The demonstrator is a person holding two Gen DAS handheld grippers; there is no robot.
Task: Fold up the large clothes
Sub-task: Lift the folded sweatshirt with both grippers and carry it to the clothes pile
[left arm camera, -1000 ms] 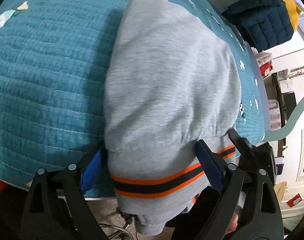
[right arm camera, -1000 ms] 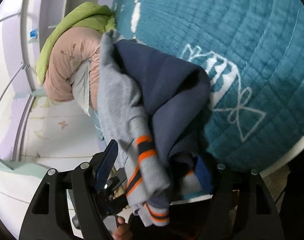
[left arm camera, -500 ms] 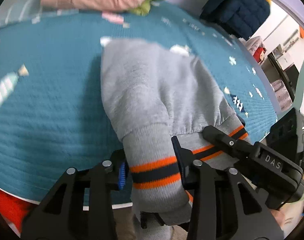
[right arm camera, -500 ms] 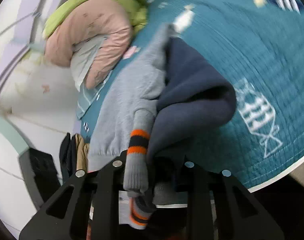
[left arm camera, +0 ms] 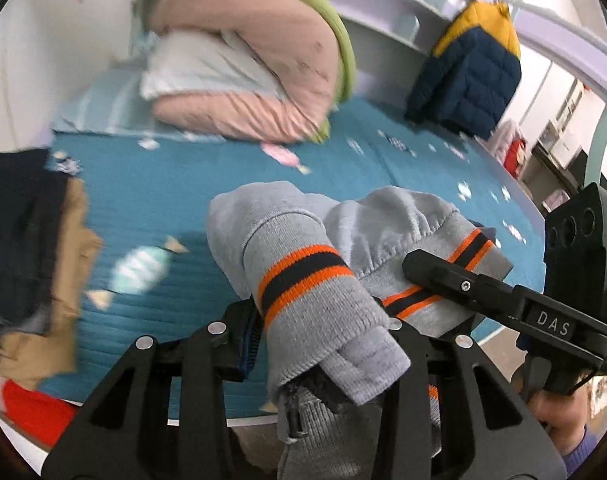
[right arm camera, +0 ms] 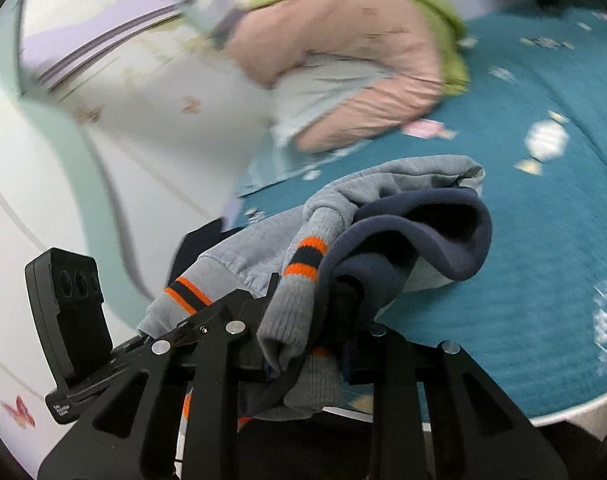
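Left claw [left arm camera: 323,336] pinches one striped cuff of the grey sweatshirt [left arm camera: 303,232]; right claw [right arm camera: 303,344] pinches the second cuff plus navy lining. One sweatshirt, bunched over the teal bed [left arm camera: 151,200] edge. Beyond: one pink-green duvet [left arm camera: 255,60], one navy-yellow jacket [left arm camera: 471,72], one clothes pile [left arm camera: 31,240] left.

White letters "DAS" stand on the right tool [left arm camera: 455,280] body seen from the left wrist

Left fingertips: grey ribbed sweater cuff with orange and navy stripes [left arm camera: 303,276] is covering them.
Rolled pink and green quilt [right arm camera: 355,76]: blurring badly.
Dark and tan clothes pile [left arm camera: 27,264]: perhaps trousers, running off-frame.
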